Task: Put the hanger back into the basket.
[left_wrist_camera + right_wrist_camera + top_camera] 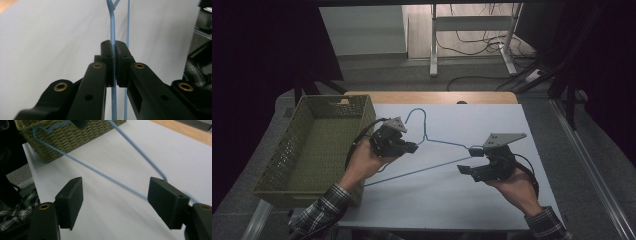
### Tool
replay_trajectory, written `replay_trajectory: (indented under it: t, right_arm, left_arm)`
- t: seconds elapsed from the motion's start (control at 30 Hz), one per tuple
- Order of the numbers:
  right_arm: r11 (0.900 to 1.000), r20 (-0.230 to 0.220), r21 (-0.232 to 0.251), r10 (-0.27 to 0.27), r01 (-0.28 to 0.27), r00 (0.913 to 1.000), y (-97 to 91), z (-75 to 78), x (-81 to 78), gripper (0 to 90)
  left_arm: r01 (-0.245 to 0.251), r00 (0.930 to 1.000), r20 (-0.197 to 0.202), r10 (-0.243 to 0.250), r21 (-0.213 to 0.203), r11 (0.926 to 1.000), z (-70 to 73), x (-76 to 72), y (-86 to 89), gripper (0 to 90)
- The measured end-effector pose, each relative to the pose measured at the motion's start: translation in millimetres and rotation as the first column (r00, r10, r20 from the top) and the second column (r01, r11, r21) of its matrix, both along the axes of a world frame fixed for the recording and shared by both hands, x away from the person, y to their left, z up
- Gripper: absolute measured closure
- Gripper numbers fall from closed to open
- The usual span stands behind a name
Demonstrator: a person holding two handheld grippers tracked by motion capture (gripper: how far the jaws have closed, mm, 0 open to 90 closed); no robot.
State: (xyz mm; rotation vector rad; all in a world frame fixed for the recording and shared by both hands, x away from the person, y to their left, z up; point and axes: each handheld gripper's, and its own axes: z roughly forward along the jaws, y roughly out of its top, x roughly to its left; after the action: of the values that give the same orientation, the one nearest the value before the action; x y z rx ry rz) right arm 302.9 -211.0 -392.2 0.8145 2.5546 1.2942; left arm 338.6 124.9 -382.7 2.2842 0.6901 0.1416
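My left gripper (115, 62) clamps the blue wire hanger (447, 144) beside the green basket (287, 150). My right gripper (116, 202) stands open, the hanger's far corner apparently just behind one pad.

Green woven basket (319, 145) at table's left, white tabletop (492, 125), floor cables (472, 42) beyond

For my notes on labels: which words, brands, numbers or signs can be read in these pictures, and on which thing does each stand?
None can be read. The blue wire hanger, the green woven basket, the white table sheet and both grippers, left and right, carry no visible text.
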Motion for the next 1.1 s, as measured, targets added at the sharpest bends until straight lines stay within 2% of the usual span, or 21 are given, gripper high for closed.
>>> replay_trajectory:
  t: [0.07,0.23,0.33,0.4,0.43,0.47,0.5,0.53,0.57,0.6,0.67,0.77,0.83,0.87,0.9,0.93,0.97,1.0,1.03,1.07,1.1]
  right_arm:
    - [0.9997,-0.004,0.011,-0.022,0.022,0.9998,-7.5,1.6,-1.2,24.0]
    - [0.9986,-0.005,0.021,-0.048,0.048,0.9989,-15.9,1.9,-2.4,20.4]
    - [0.9975,-0.011,0.027,-0.065,0.065,0.9978,-20.5,-0.3,-3.4,17.1]
    - [0.9965,-0.015,0.027,-0.079,0.079,0.9968,-24.5,-4.2,-4.5,13.9]
    - [0.9965,-0.015,0.027,-0.079,0.079,0.9968,-24.5,-4.2,-4.5,13.9]
    - [0.9956,-0.014,0.029,-0.088,0.089,0.996,-27.2,-6.5,-4.9,11.7]
    - [0.9948,-0.014,0.036,-0.095,0.096,0.9954,-28.9,-7.3,-5.2,11.3]
    - [0.9937,-0.019,0.045,-0.102,0.103,0.9946,-30.7,-8.1,-5.5,11.0]
    - [0.9937,-0.019,0.045,-0.102,0.103,0.9946,-30.7,-8.1,-5.5,11.0]
    - [0.9914,-0.022,0.058,-0.116,0.117,0.993,-33.9,-10.3,-5.8,10.6]
    - [0.9909,-0.027,0.059,-0.119,0.121,0.9925,-35.3,-11.5,-6.0,10.6]
    - [0.99,-0.036,0.053,-0.129,0.13,0.9911,-38.3,-16.2,-6.2,10.4]
    - [0.9896,-0.043,0.051,-0.132,0.135,0.9902,-39.6,-19.3,-6.3,10.2]
    - [0.9891,-0.045,0.047,-0.138,0.14,0.9895,-40.7,-22.1,-6.1,10.2]
    - [0.9891,-0.045,0.047,-0.138,0.14,0.9895,-40.7,-22.1,-6.1,10.2]
    - [0.9886,-0.052,0.045,-0.141,0.144,0.9886,-41.9,-24.5,-6.0,10.0]
    - [0.9886,-0.052,0.045,-0.141,0.144,0.9886,-41.9,-24.5,-6.0,10.0]
    - [0.9881,-0.056,0.044,-0.145,0.148,0.9878,-43.1,-26.7,-5.9,9.9]
    - [0.988,-0.056,0.043,-0.146,0.149,0.9877,-43.7,-27.7,-5.8,9.8]
    - [0.9878,-0.054,0.042,-0.147,0.15,0.9876,-44.4,-28.6,-5.7,9.8]
    - [0.9875,-0.057,0.041,-0.15,0.152,0.9871,-44.9,-29.6,-5.7,9.8]
  left_arm:
    - [-0.046,0.9988,0.015,0.046,-0.011,0.9989,10.6,1.0,10.6,87.4]
    - [-0.099,0.9938,0.05,0.1,-0.018,0.9949,26.3,1.7,26.5,87.4]
    - [-0.14,0.9873,0.073,0.141,-0.014,0.99,36.0,2.7,41.3,87.4]
    - [-0.187,0.9774,0.097,0.188,-0.017,0.9822,42.1,2.6,57.4,87.4]
    - [-0.187,0.9774,0.097,0.188,-0.017,0.9822,42.1,2.6,57.4,87.4]
    - [-0.219,0.9697,0.107,0.219,-0.013,0.9756,43.9,2.6,69.7,87.4]
    - [-0.219,0.9697,0.107,0.219,-0.013,0.9756,43.9,2.6,69.7,87.4]
    - [-0.252,0.9612,0.113,0.251,-0.008,0.9676,44.0,2.4,82.5,87.5]
    - [-0.252,0.9612,0.113,0.251,-0.008,0.9676,44.0,2.4,82.5,87.4]
    - [-0.284,0.9523,0.116,0.282,-0.005,0.9589,43.1,1.9,95.2,87.5]
    - [-0.296,0.9485,0.117,0.294,0.0,0.9551,42.5,1.8,101.5,87.5]
    - [-0.338,0.9339,0.124,0.336,-0.001,0.9411,41.2,-0.4,120.5,87.5]
    - [-0.366,0.9227,0.127,0.364,-0.007,0.9305,40.9,-2.7,133.2,87.5]
    - [-0.391,0.9123,0.128,0.389,-0.014,0.9204,41.4,-5.3,146.2,87.5]
    - [-0.391,0.9123,0.128,0.389,-0.014,0.9204,41.4,-5.3,146.2,87.5]
    - [-0.414,0.9011,0.133,0.413,-0.017,0.91,42.2,-8.5,159.3,87.5]
    - [-0.414,0.9011,0.133,0.413,-0.017,0.91,42.2,-8.5,159.3,87.5]
    - [-0.423,0.8966,0.135,0.422,-0.02,0.9059,42.6,-10.2,165.8,87.5]
    - [-0.442,0.887,0.143,0.439,-0.015,0.897,42.8,-13.6,177.7,87.5]
    - [-0.451,0.8818,0.144,0.449,-0.02,0.8923,42.3,-15.0,183.9,87.5]
    - [-0.451,0.8818,0.144,0.449,-0.02,0.8923,42.3,-15.0,183.9,87.5]
